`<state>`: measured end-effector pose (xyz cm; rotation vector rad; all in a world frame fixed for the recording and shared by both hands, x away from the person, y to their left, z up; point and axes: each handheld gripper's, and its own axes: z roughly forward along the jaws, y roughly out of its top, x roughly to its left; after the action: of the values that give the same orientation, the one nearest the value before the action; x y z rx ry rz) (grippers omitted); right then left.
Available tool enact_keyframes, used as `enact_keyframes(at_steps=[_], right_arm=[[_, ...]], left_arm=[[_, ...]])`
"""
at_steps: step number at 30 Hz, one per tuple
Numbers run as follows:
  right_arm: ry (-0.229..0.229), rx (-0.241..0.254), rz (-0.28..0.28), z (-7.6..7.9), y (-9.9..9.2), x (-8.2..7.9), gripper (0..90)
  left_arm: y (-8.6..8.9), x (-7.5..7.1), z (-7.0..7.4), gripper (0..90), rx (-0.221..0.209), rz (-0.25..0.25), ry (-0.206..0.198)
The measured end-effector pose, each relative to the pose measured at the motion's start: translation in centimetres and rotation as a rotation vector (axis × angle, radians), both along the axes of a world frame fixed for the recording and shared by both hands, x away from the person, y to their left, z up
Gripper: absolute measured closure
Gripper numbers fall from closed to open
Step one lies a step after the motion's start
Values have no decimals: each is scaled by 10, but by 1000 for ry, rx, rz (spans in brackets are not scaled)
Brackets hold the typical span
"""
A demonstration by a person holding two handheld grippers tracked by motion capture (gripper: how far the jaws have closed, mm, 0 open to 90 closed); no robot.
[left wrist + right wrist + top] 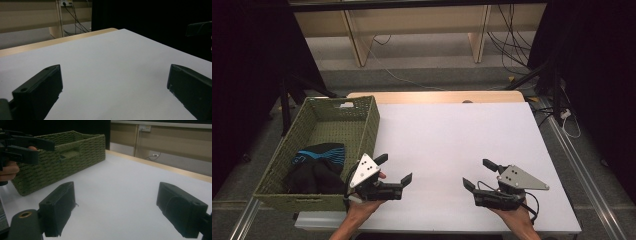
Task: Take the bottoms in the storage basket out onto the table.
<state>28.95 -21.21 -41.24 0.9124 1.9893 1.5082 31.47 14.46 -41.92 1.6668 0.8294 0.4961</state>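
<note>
**Both grippers idle, dark clothing in the basket**

From where I stand, the person holds the left gripper [394, 169] near the table's front edge, just beside the green woven basket [373, 120], and the right gripper [476, 174] well apart from it toward the other side. Both pairs of jaws stand wide apart with nothing between them; each gripper view looks out past its own jaws over bare white table [452, 135].

The dark garment with blue stripes [318, 161] lies bundled inside the basket, at the end nearest the person. I would guess it sits there because the basket is its collecting place; whether it is about to be lifted out or has been dropped in, I cannot tell.

The hands come in low from the front edge, the grippers close over the tabletop. Both point forward and lean a little toward each other, grey plates uppermost. It looks like a resting or ready stance, the left one being the nearer to the basket.
</note>
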Motion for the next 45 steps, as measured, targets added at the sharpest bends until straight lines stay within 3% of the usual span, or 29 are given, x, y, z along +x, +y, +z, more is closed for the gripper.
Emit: enact_keyframes(at_steps=[25, 34, 45], right_arm=[[-11, -9, -12, 0, -1, 0, 166], [-10, -12, -13, 0, 0, 0, 166], [-6, -18, -12, 0, 1, 0, 168]], left_arm=[[-3, 3, 5, 1, 13, 13, 2], [-7, 7, 10, 1, 37, -3, 24], [-6, 15, 21, 7, 98, 33, 21]])
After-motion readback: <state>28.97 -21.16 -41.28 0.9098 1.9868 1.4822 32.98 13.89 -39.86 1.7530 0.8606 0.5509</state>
